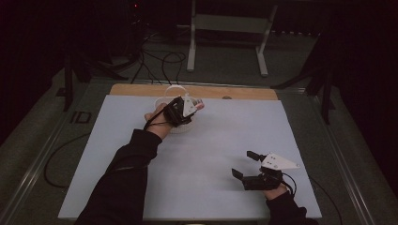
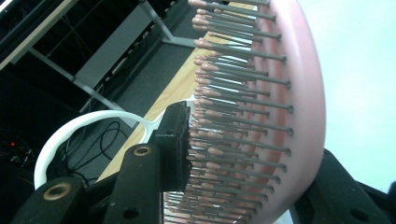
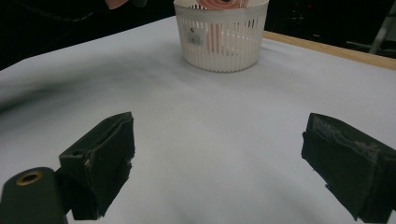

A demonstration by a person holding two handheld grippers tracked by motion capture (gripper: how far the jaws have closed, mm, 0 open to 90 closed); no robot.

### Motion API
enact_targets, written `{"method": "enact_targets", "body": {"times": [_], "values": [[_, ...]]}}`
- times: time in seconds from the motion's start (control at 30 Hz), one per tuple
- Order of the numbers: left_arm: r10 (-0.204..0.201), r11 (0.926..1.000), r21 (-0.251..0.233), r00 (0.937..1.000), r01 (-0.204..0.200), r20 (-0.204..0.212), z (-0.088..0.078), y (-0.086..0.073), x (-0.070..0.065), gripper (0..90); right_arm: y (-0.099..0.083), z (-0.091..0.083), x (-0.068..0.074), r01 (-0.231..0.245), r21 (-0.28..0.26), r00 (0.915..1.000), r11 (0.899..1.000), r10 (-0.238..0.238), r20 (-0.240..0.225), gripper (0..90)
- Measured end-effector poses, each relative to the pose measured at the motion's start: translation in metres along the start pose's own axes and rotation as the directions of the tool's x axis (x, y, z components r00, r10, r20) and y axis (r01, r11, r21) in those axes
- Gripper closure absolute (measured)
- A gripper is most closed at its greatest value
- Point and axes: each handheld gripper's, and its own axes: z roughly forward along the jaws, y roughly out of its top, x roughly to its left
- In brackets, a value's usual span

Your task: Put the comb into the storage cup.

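Left hand-held gripper [image 1: 187, 110] sits over the white ribbed plastic basket [image 3: 220, 39] near the far edge of the desk [image 1: 211, 140], left of centre. Its jaws are closed on a pink oval plastic hairbrush with grey pink-tipped bristles [image 2: 261, 116]: one black pad presses into the bristle side, the other jaw backs the pink shell. The brush head stands on edge, partly down inside the basket; pink shows through the basket slots in the right gripper view. The basket's white loop handle [image 2: 74, 130] is beside the jaw in the left gripper view.

Small white sticker [image 3: 195, 36] on the basket wall, with dark print too small to read. "ID" [image 1: 80, 117] is marked on the grey frame beside the desk's left edge, toward the far corner.

Right hand-held gripper [image 1: 248, 165] rests near the desk's near right corner, jaws wide apart, nothing between them, pointing toward the basket.
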Motion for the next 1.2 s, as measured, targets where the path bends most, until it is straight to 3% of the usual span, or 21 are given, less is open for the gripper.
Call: {"method": "enact_targets", "body": {"times": [0.5,0.8,0.87,1.1,1.2], "values": [[-0.020,0.9998,0.000,0.9997,0.020,0.018,-0.0005,0.0012,-0.0009,57.5,-0.0003,0.0006,-0.0004,0.001,0.002,1.0000,1.000,-0.001,-0.005,9.4],[-0.039,0.9991,0.019,0.9992,0.039,-0.004,0.0000,0.0005,0.0006,41.3,-0.0003,0.0007,-0.0004,0.002,0.003,1.0000,1.000,-0.002,-0.006,9.4],[-0.040,0.9990,0.022,0.9992,0.040,-0.004,0.0003,0.0005,0.0010,35.4,-0.0004,0.0007,-0.0004,0.001,0.002,1.0000,1.000,-0.001,-0.006,9.4],[-0.079,0.9965,0.029,0.9968,0.078,0.011,-0.0006,0.0016,0.0025,29.4,-0.0003,0.0010,-0.0004,0.002,0.002,1.0000,1.000,-0.002,-0.006,9.4],[-0.093,0.9948,0.043,0.9956,0.092,0.014,-0.0008,0.0022,0.0030,21.0,-0.0002,0.0010,-0.0003,0.002,0.002,1.0000,1.000,-0.002,-0.006,9.4]]}}
